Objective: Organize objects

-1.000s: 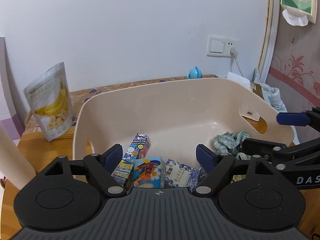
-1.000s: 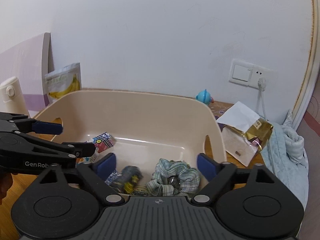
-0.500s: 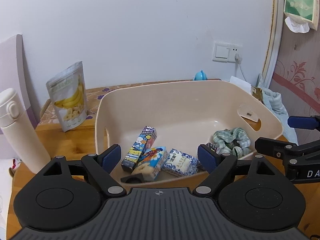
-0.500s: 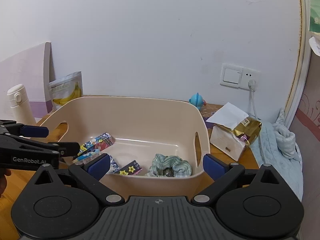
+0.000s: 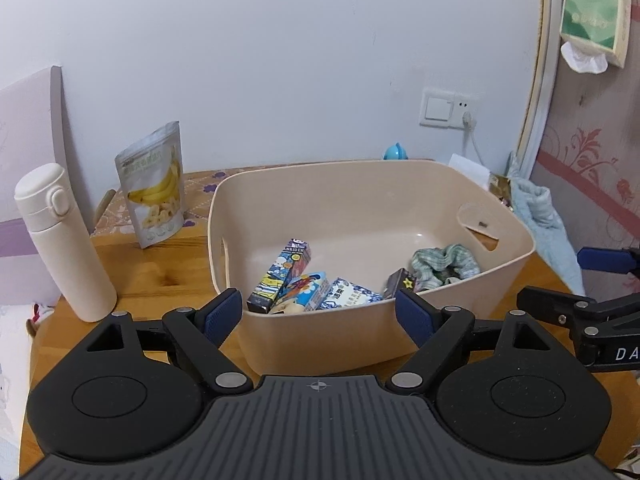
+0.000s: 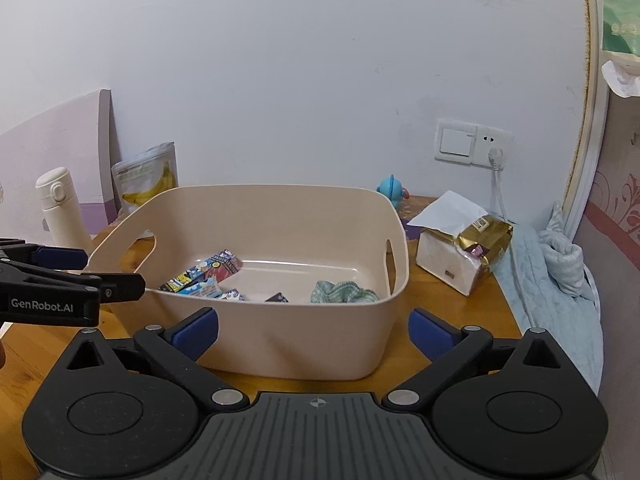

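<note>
Left-wrist view: my left gripper [image 5: 318, 314] is spread, empty, just short of the beige bin [image 5: 460, 188], which holds small cartons [image 5: 280, 276] and a checked cloth [image 5: 444, 262]. Right-wrist view: my right gripper [image 6: 314, 330] has just been opening and stands wide, nothing between its pads, before the bin on the wooden table [image 6: 440, 304].

Flask [image 5: 62, 240] and banana pouch [image 5: 154, 186] upright left on table [image 5: 160, 276]; gold bag [image 6: 484, 240], blue cloth [image 6: 560, 276] right.
</note>
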A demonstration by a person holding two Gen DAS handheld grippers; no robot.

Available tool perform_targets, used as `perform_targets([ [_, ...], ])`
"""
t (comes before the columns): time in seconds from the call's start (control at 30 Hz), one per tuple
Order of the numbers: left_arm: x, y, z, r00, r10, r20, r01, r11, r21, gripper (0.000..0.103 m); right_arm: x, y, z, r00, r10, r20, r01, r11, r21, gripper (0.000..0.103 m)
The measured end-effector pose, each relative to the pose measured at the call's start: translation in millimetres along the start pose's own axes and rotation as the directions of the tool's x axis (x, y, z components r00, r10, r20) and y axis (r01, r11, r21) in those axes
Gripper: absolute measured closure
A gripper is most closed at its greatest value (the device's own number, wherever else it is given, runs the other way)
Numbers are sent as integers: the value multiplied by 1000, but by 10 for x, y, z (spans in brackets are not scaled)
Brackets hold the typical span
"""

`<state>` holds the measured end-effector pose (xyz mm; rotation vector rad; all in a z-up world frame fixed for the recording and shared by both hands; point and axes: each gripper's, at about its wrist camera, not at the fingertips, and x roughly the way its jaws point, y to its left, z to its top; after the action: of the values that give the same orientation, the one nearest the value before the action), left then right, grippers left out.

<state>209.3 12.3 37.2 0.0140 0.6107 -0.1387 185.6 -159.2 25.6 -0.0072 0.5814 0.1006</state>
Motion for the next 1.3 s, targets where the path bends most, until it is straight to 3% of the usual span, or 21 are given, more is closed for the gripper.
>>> perform_targets([
  [0.33,-397,-21,-51,999,14,36,-14,1000,-9,18,-300,1,-71,1000,10,25,-10,1000,6,0],
  [1.3,-993,-128,-526,1000,7,6,-7,1000,7,18,-1022,93,-452,998,22,56,-21,1000,-7,0],
])
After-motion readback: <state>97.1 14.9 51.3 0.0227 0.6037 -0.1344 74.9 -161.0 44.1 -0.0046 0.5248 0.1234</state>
